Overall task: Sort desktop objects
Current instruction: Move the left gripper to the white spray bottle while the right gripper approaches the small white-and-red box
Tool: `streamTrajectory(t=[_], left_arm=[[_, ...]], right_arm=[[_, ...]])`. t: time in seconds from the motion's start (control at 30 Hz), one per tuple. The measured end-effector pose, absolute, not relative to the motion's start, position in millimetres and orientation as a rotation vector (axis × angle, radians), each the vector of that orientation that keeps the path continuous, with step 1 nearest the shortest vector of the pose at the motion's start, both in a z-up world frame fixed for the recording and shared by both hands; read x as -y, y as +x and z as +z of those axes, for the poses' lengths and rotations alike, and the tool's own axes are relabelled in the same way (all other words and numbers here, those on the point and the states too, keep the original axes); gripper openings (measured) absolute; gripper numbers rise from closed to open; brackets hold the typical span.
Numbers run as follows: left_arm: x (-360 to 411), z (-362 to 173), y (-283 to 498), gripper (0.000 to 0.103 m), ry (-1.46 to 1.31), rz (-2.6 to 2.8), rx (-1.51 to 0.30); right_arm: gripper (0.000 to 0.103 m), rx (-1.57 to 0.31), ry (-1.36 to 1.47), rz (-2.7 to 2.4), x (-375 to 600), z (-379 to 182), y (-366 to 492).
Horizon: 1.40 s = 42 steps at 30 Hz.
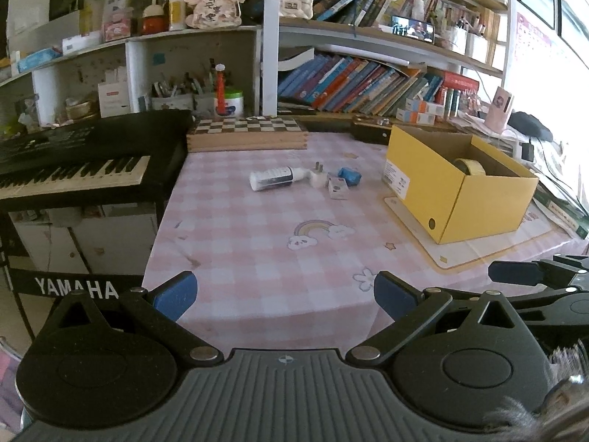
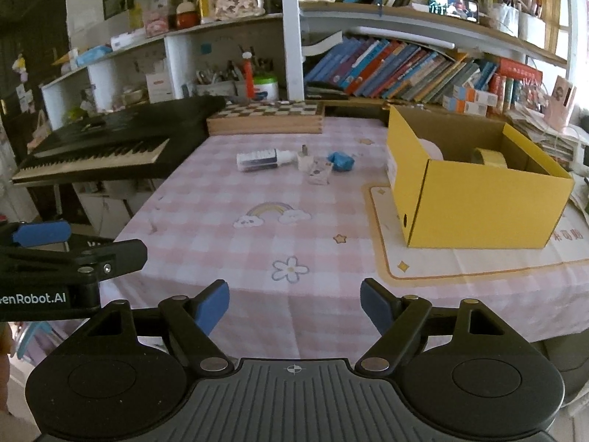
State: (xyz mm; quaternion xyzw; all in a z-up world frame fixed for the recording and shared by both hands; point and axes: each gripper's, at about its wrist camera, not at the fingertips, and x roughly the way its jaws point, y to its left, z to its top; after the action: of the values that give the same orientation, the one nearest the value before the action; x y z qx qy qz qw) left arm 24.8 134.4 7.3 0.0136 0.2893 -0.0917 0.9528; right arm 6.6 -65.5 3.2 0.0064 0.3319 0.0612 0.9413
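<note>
On the checked tabletop, a white bottle, plug, small carton and blue object are clustered mid-way back, beside a yellow box holding a tape roll. Left gripper and right gripper are held open and empty.

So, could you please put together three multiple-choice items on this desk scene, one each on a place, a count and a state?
1. Where is the roll of tape?
A. inside the yellow box
B. on the keyboard
C. beside the bottle

2. How many loose items lie grouped mid-table?
A. two
B. four
C. six

3. How are the left hand-held gripper and right hand-held gripper?
A. both open, empty
B. both shut
C. one holds the bottle

Answers:
1 A, the roll shows above the box wall.
2 B, bottle, plug adapter, small carton, blue object.
3 A, only tablecloth shows between the fingers.
</note>
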Motion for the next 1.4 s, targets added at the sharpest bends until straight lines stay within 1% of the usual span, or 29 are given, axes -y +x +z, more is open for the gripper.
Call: streamTrajectory(t=[0.37,0.6,1.0,1.23,1.4], left_arm=[[-136.4,1.9,45.7,0.103,0.021,-0.177,-0.609],[-133.3,-3.7,73.4,0.103,0.021,-0.166,-0.629],[-124.2,-11.3,148.1,0.103,0.021,-0.150,-0.649],[-114.2,-13.8,202.7,0.103,0.084,-0.181,-0.620],[-107.1,-18.3,243.3,0.103,0.143,-0.193,-0.624]], right_arm=[[0.081,-0.689,0.012,0.133,63.2,-1.3,25.5],[0.081,-0.702,0.013,0.143,65.2,-7.4,51.5],[0.081,-0.724,-0.012,0.161,70.6,-13.6,119.7],[0.081,-0.715,-0.001,0.155,74.7,-23.3,168.6],[0.081,-0.741,0.012,0.140,76.0,-34.5,201.5]])
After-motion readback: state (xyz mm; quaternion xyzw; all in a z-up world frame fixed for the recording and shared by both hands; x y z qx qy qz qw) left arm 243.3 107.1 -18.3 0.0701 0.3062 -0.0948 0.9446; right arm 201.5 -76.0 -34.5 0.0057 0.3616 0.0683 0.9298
